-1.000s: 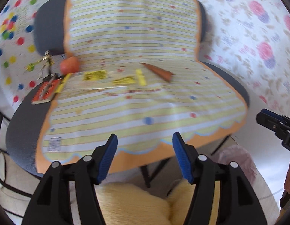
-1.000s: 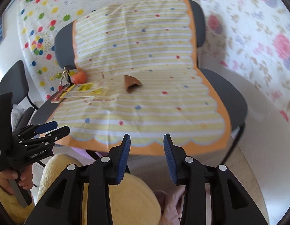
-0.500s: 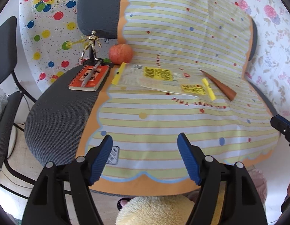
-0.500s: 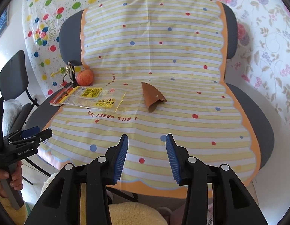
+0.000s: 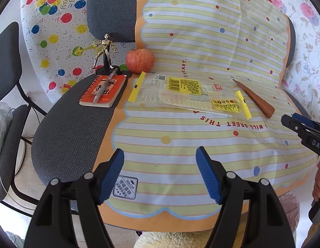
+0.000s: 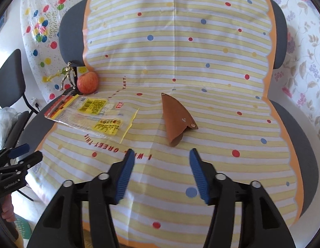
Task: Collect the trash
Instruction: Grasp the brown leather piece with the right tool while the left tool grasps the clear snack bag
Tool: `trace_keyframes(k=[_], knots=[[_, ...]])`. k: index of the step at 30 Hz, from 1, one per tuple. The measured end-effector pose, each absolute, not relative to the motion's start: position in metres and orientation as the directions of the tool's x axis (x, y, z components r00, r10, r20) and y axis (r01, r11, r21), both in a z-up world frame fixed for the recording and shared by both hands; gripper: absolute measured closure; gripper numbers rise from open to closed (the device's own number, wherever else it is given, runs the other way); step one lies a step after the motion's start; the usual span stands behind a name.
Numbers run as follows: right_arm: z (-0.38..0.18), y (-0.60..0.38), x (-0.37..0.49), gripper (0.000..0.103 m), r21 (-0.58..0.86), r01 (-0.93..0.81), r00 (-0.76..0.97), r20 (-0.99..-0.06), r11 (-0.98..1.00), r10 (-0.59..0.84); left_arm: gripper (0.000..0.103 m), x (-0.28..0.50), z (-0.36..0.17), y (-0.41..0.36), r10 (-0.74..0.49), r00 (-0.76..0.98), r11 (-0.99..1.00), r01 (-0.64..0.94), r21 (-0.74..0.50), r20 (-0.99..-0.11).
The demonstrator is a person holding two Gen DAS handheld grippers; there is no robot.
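On the far left of the chair seat (image 5: pixel 73 128), a gold toy figure (image 5: pixel 104 51) and a red apple (image 5: pixel 140 60) are seen, with an orange notebook (image 5: pixel 104 92) in front of the figure and a pen (image 5: pixel 104 87) laid on top of the notebook. None of these looks like trash. Just to the right of the notebook, two clear plastic wrappers (image 5: pixel 186 95) with yellow labels are spread flat on the striped cloth (image 5: pixel 180 144), one partly over the other. This is judged to be the trash. Further right, a brown folded piece (image 6: pixel 176 117) is laid on the cloth, apart from the wrappers; what it is cannot be told. The left claw (image 5: pixel 160 173) is held above the front of the cloth, wide open, and nothing is held in it. The right claw (image 6: pixel 161 170) has just been opened wider, and nothing is between its blue pads either. The wrappers are thin and flat, so they could be missed or slid away, and the cloth could be pinched and pulled up with them. The apple could then be rolled off the seat.
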State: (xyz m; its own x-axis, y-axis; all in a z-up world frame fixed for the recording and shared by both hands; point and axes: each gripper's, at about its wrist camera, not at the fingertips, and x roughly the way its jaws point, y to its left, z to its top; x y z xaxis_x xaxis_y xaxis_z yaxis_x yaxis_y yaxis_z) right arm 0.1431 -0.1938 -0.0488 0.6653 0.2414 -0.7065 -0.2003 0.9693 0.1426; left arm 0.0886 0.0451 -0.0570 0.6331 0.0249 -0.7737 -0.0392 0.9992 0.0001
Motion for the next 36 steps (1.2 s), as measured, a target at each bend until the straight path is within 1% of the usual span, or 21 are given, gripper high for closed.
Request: trace_keyframes(k=[2, 4, 6, 9, 12, 15, 17, 19, 20, 22, 24, 26, 30, 31, 33, 34, 36], knots=[[-0.051, -0.191, 0.156, 0.039, 0.124, -0.205, 0.661, -0.714, 0.971, 0.23, 0.031, 0.093, -0.057, 0.046, 0.028, 0.628, 0.999, -0.045, -0.001, -0.778], [-0.054, -0.19, 0.168, 0.036, 0.111, -0.205, 0.656, -0.722, 0.972, 0.221, 0.026, 0.099, -0.058, 0.048, 0.025, 0.623, 0.999, -0.049, -0.007, -0.782], [-0.057, -0.189, 0.18, 0.032, 0.096, -0.204, 0.659, -0.722, 0.974, 0.209, 0.025, 0.103, -0.057, 0.049, 0.023, 0.623, 0.999, -0.051, -0.011, -0.782], [-0.062, -0.183, 0.201, 0.033, 0.056, -0.219, 0.655, -0.731, 0.974, 0.189, 0.025, 0.105, -0.058, 0.054, 0.021, 0.626, 0.998, -0.057, -0.019, -0.78], [-0.07, -0.177, 0.219, 0.037, 0.021, -0.223, 0.642, -0.75, 0.975, 0.163, 0.025, 0.107, -0.061, 0.057, 0.013, 0.618, 0.998, -0.061, -0.032, -0.786], [-0.08, -0.17, 0.23, 0.038, -0.025, -0.231, 0.616, -0.777, 0.973, 0.126, 0.025, 0.105, -0.064, 0.057, -0.004, 0.611, 0.997, -0.054, -0.047, -0.792], [-0.083, -0.171, 0.227, 0.039, -0.025, -0.235, 0.624, -0.77, 0.972, 0.131, 0.025, 0.103, -0.065, 0.057, -0.015, 0.609, 0.998, -0.044, -0.053, -0.793], [-0.084, -0.177, 0.221, 0.054, 0.039, -0.237, 0.61, -0.772, 0.971, 0.18, 0.025, 0.103, -0.066, 0.056, -0.033, 0.607, 0.997, -0.035, -0.068, -0.794], [-0.084, -0.18, 0.218, 0.065, 0.049, -0.229, 0.611, -0.77, 0.972, 0.183, 0.025, 0.103, -0.067, 0.055, -0.052, 0.604, 0.996, -0.026, -0.084, -0.795], [-0.083, -0.183, 0.206, 0.07, 0.011, -0.206, 0.628, -0.765, 0.978, 0.141, 0.025, 0.104, -0.069, 0.051, -0.099, 0.593, 0.992, -0.006, -0.127, -0.799], [-0.077, -0.188, 0.193, 0.078, 0.028, -0.203, 0.646, -0.748, 0.979, 0.155, 0.025, 0.105, -0.071, 0.045, -0.123, 0.583, 0.989, 0.007, -0.146, -0.803], [-0.064, -0.194, 0.178, 0.083, 0.082, -0.208, 0.67, -0.714, 0.975, 0.203, 0.025, 0.107, -0.072, 0.041, -0.135, 0.58, 0.988, 0.013, -0.157, -0.803], [-0.038, -0.195, 0.163, 0.083, 0.149, -0.251, 0.701, -0.653, 0.957, 0.286, 0.026, 0.114, -0.074, 0.037, -0.161, 0.57, 0.981, 0.006, -0.192, -0.806], [-0.033, -0.194, 0.162, 0.083, 0.188, -0.276, 0.691, -0.643, 0.943, 0.33, 0.026, 0.116, -0.074, 0.037, -0.169, 0.567, 0.98, 0.006, -0.201, -0.806], [-0.028, -0.189, 0.164, 0.083, 0.235, -0.312, 0.675, -0.626, 0.92, 0.389, 0.027, 0.118, -0.075, 0.036, -0.173, 0.565, 0.979, 0.006, -0.206, -0.806], [-0.027, -0.185, 0.169, 0.083, 0.241, -0.327, 0.666, -0.627, 0.914, 0.404, 0.03, 0.119, -0.076, 0.037, -0.173, 0.566, 0.978, 0.005, -0.206, -0.806], [-0.031, -0.178, 0.181, 0.083, 0.233, -0.334, 0.648, -0.648, 0.913, 0.402, 0.032, 0.122, -0.078, 0.038, -0.178, 0.561, 0.977, 0.006, -0.212, -0.808]])
